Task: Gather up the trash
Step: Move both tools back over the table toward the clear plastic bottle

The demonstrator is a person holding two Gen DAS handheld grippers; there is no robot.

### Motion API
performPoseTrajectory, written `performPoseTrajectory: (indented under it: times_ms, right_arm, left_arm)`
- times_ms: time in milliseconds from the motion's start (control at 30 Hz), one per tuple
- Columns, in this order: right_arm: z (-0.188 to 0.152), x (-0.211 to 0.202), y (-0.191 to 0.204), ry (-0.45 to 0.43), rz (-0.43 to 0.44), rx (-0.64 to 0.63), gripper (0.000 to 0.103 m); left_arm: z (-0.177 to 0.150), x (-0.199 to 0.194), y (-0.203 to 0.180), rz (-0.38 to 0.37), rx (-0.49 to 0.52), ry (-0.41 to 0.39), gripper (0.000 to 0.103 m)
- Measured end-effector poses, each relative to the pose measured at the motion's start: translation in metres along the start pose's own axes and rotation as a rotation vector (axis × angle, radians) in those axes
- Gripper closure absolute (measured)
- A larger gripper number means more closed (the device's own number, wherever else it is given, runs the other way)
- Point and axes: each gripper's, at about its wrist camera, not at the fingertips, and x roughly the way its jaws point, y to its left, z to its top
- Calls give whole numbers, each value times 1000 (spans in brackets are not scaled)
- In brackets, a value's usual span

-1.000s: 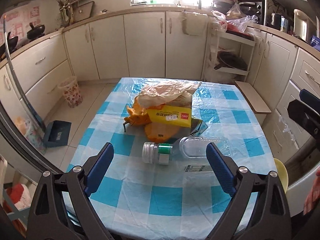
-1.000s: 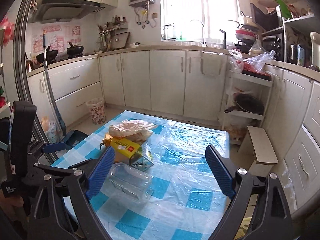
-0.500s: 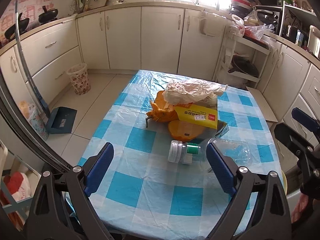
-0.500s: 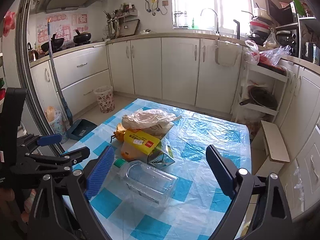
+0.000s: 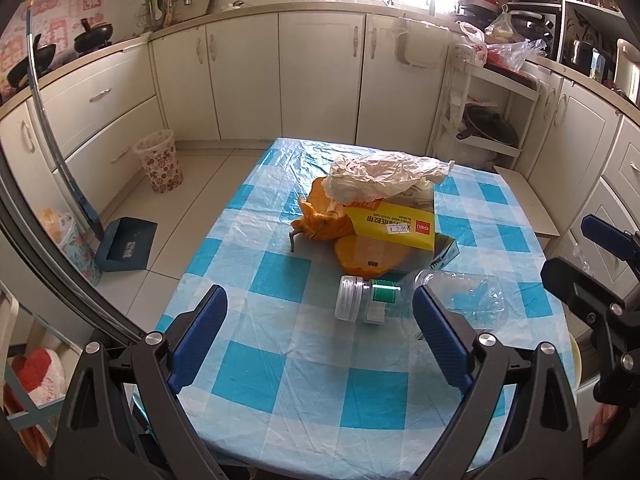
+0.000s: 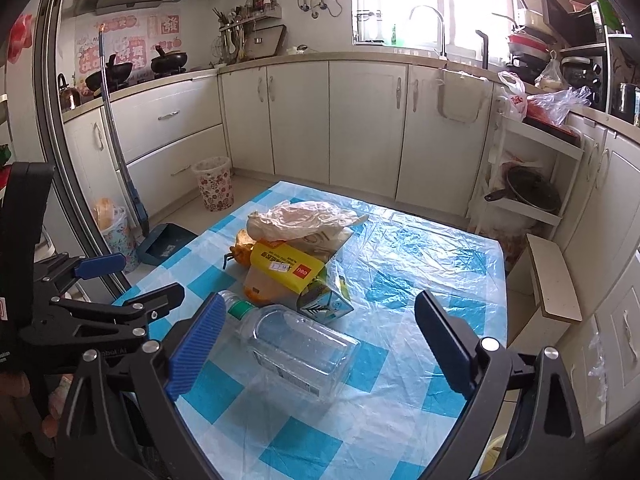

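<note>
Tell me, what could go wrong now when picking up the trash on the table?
The clear bottle lies on its side on slippery plastic sheeting; it may roll away from the open right tool. The yellow box rests on a loose pile under the crumpled bag; pulling one item may topple the rest.

Both views are wrist fisheyes, each looking forward along its 2 fingers from above the near edge of the desk (image 5: 280, 364) and tilted down toward the kitchen cabinets. The left wrist view sits to the left; the right gripper (image 5: 592, 264) enters its right edge. The right wrist view sits to the right; the left gripper (image 6: 120, 284) enters its left edge. Both views share the trash pile (image 5: 376, 216) (image 6: 292, 256), plastic bottle (image 5: 416, 300) (image 6: 292, 340) and wastebasket (image 5: 158, 160) (image 6: 214, 184).
</note>
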Motion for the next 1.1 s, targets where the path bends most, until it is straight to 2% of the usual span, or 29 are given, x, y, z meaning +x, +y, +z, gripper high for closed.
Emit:
performPoseTrajectory:
  times_ms: [200, 333, 467, 567, 733, 800, 833, 867, 967, 1100]
  right_arm:
    - [-7, 25, 14, 105, -7, -133, 9]
    - [-13, 53, 18, 200, -8, -238, 9]
    - [-19, 83, 9, 270, 29, -240, 9]
    - [-19, 98, 4, 300, 82, -208, 9]
    - [-25, 102, 19, 361, 128, -287, 10]
    - [-26, 98, 22, 399, 175, -286, 15]
    - [-28, 96, 21, 433, 214, -267, 25]
    - [-30, 96, 20, 466, 244, -253, 28]
    - [-34, 90, 22, 491, 281, -256, 28]
    - [-33, 84, 24, 497, 436, -176, 28]
  left_arm:
    - [1, 2, 15, 30, 4, 3, 13]
    - [0, 15, 45, 34, -64, 63, 12]
    - [-3, 24, 65, 43, -125, 100, 12]
    - [-3, 28, 63, 45, -103, 111, 12]
    - [-7, 40, 46, 26, -30, 152, 12]
    - [-8, 45, 42, 10, -25, 175, 12]
    - [-9, 47, 41, 2, -30, 185, 12]
    - [-9, 49, 42, -5, -37, 195, 12]
    - [-11, 53, 43, -45, -60, 229, 12]
    - [-17, 59, 41, -122, -92, 276, 12]
